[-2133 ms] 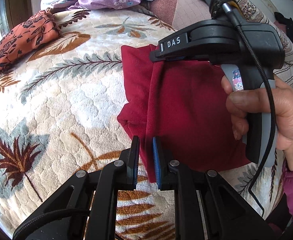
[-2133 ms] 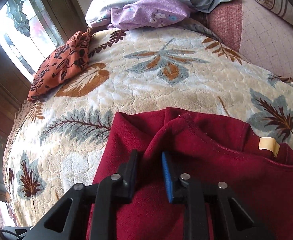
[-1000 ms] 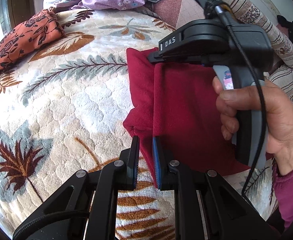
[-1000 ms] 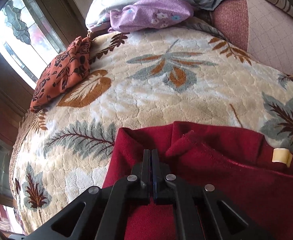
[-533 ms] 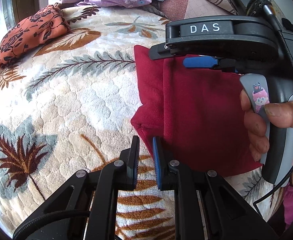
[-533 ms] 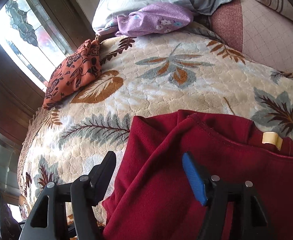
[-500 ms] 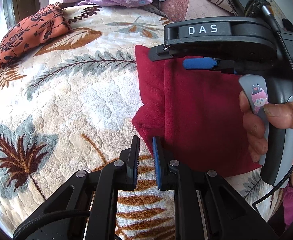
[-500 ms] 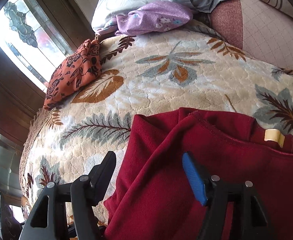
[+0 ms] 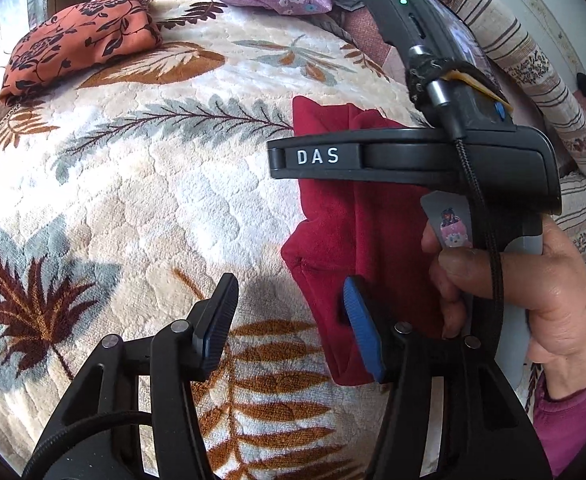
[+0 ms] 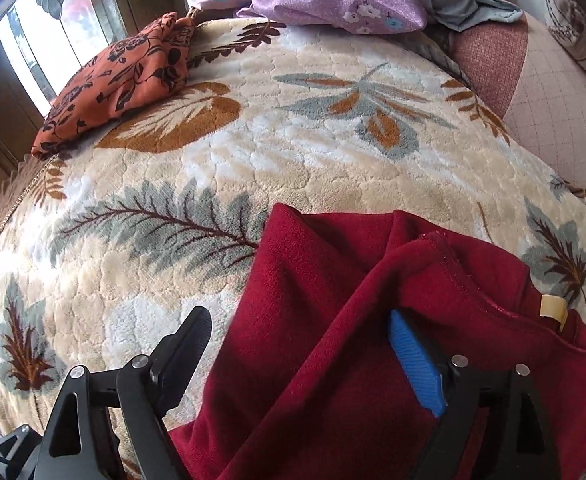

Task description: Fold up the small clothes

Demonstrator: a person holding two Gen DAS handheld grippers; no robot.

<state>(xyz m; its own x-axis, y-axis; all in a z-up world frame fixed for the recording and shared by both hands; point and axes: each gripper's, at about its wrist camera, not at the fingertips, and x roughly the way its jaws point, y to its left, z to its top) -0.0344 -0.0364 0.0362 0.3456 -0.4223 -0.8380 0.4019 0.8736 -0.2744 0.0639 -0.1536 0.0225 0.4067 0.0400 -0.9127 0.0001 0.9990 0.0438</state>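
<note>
Currently, my left gripper (image 9: 293, 320) and right gripper (image 10: 305, 356): jaws opening, gripping nothing. Red garment (image 10: 333, 320): lying folded on the leaf-patterned blanket (image 10: 253, 140), beneath both.

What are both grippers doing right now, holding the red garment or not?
Left gripper: jaws opening, pads clear of the red garment, holding nothing.
Right gripper: jaws opening, garment lies loose between them, not gripped.
</note>
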